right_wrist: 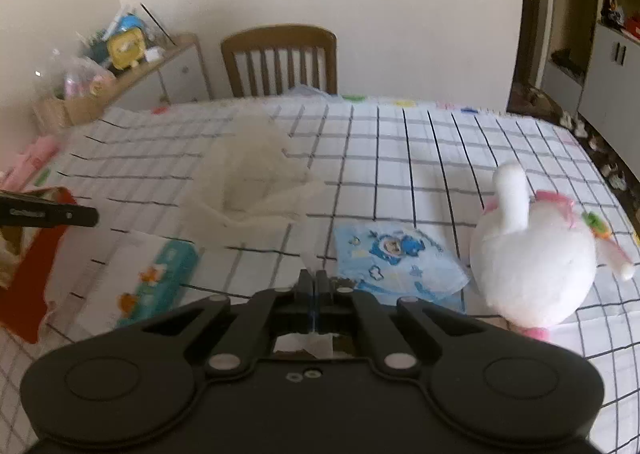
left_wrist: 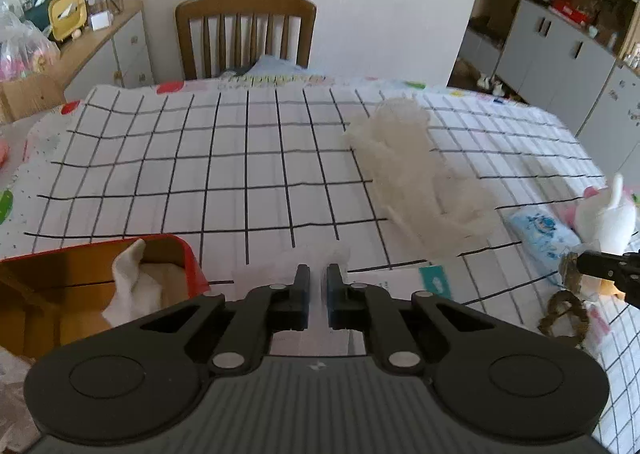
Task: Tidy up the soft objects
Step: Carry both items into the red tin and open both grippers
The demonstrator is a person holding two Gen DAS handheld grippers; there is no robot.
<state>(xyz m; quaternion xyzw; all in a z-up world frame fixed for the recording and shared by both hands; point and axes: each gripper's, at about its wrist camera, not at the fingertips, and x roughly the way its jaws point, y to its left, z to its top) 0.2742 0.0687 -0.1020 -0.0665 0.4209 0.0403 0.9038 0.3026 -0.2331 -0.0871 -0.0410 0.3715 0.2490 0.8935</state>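
Observation:
A sheer white cloth (left_wrist: 404,165) (right_wrist: 248,173) lies loosely bunched over the grid tablecloth (left_wrist: 200,173). My left gripper (left_wrist: 318,280) is shut, with a thin white fold of fabric (left_wrist: 304,256) pinched between its pads. My right gripper (right_wrist: 316,280) is shut on a corner of the sheer cloth that runs up from its tips. The right gripper also shows in the left wrist view at the right edge (left_wrist: 580,264). Beside my left gripper stands a red box (left_wrist: 188,254) with a white cloth (left_wrist: 132,282) inside. A white plush toy (right_wrist: 532,254) sits right of my right gripper.
A blue printed tissue pack (right_wrist: 400,262) lies just ahead of the right gripper, and a green-edged pack (right_wrist: 160,282) lies to its left. A brown braided ring (left_wrist: 564,318) rests near the table's right edge. A wooden chair (left_wrist: 246,33) stands at the far side.

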